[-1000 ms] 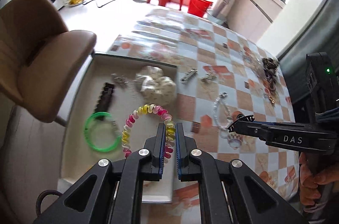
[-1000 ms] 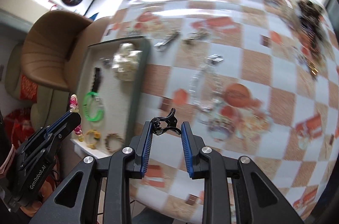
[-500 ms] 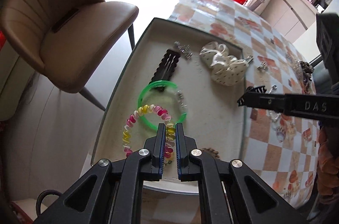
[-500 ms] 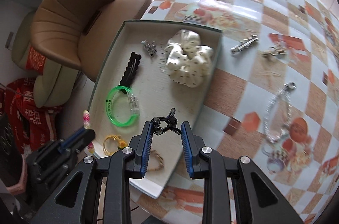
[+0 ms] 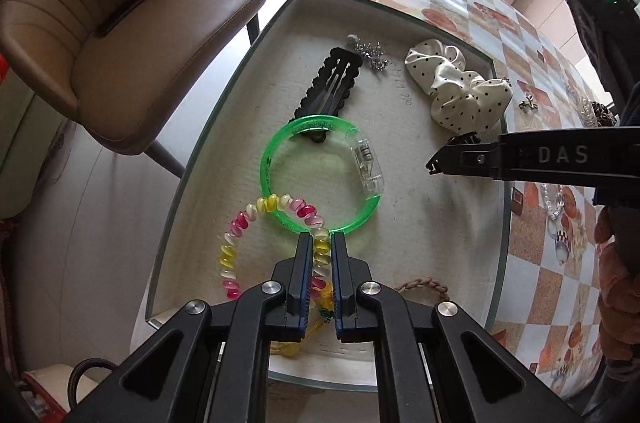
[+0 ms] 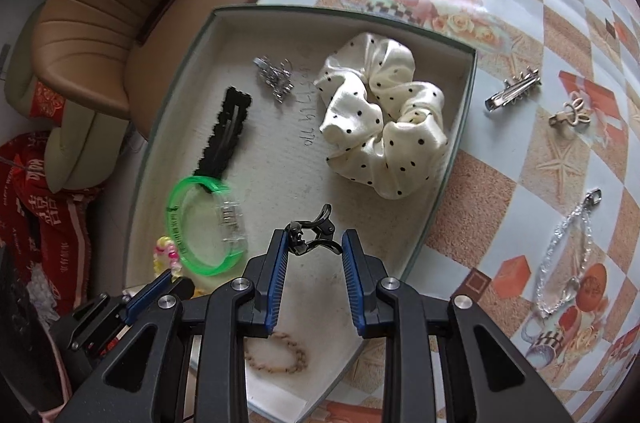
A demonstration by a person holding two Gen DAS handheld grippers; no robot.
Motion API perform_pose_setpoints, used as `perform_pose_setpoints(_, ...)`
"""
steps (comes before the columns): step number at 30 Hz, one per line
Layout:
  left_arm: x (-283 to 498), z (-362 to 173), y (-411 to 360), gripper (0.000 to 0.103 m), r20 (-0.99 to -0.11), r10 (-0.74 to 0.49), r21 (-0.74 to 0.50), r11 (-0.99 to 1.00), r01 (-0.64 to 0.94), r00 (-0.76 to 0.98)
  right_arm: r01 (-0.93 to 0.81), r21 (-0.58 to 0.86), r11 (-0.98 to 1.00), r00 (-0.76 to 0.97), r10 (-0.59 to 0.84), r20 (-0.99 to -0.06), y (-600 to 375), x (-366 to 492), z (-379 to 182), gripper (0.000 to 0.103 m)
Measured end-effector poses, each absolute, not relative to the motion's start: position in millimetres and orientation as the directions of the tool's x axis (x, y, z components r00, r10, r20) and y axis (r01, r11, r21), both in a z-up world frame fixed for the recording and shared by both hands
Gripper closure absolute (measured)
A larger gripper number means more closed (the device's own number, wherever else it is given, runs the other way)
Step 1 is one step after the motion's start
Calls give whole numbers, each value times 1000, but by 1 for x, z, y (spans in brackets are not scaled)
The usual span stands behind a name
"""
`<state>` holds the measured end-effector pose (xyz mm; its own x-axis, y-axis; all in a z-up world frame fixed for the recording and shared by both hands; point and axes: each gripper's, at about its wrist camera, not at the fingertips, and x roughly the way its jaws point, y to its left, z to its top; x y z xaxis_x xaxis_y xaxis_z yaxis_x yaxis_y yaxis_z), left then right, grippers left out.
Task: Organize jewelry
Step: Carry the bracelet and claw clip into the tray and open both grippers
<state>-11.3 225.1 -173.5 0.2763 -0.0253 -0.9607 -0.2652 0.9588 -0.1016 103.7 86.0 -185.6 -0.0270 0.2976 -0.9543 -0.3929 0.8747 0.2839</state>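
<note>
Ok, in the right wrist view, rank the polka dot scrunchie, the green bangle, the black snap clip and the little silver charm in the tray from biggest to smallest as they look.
1. Polka dot scrunchie
2. Green bangle
3. Black snap clip: close to the bangle in length, but slimmer
4. Silver charm

The bangle lies nearer the camera, so its lead over the clip is unsure.
</note>
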Motion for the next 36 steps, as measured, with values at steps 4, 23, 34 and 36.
perform_pose_setpoints(4,-10,-177,224,91,-964,-25,-97,960,-262,265,-385,272,882,-44,277,-960,89,106,-198,72)
perform_pose_setpoints(23,-12,-170,217,91,-972,17,-43,968,-246,236,-363,342,867,-38,353,-935,82,99,-174,43)
perform_pose_setpoints(34,-17,-162,216,6,-974,26,-24,975,-219,223,-266,388,882,17,407,-913,32,88,-138,21)
perform_pose_setpoints(36,-20,-153,216,0,-963,68,5,972,-234,262,-247,394,885,26,412,-911,23,85,-134,20)
